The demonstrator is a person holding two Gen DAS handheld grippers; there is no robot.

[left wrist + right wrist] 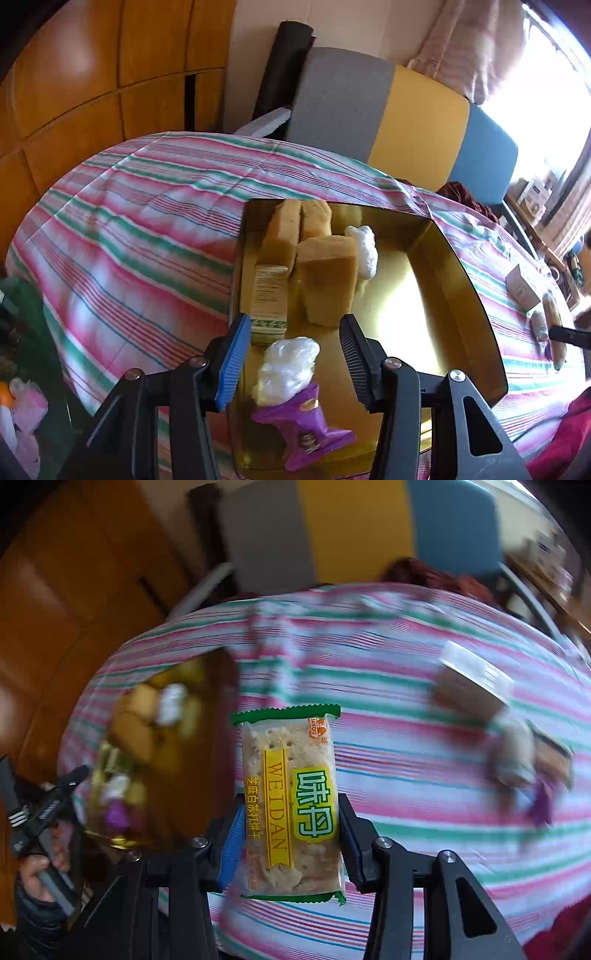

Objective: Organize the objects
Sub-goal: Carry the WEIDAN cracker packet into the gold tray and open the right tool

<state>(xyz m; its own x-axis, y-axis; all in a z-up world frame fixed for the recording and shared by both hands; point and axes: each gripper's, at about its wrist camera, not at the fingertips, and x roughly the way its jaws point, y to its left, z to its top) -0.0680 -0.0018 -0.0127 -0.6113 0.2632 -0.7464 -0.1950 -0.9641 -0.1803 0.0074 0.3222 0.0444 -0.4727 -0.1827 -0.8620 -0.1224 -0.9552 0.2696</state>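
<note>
A gold tray sits on the striped cloth. It holds tan cake slices, a green-and-white box, a white wrapped lump and a purple packet topped with crumpled clear plastic. My left gripper hangs over the tray's near end, open; the purple packet lies between its fingers with a gap on each side. My right gripper is shut on a green-edged cracker packet with a yellow label, held above the cloth to the right of the blurred tray.
A small cardboard box and wrapped snacks lie on the cloth right of the tray. A grey, yellow and blue cushion stands behind. Wooden cabinets fill the left. A hand holds the left gripper.
</note>
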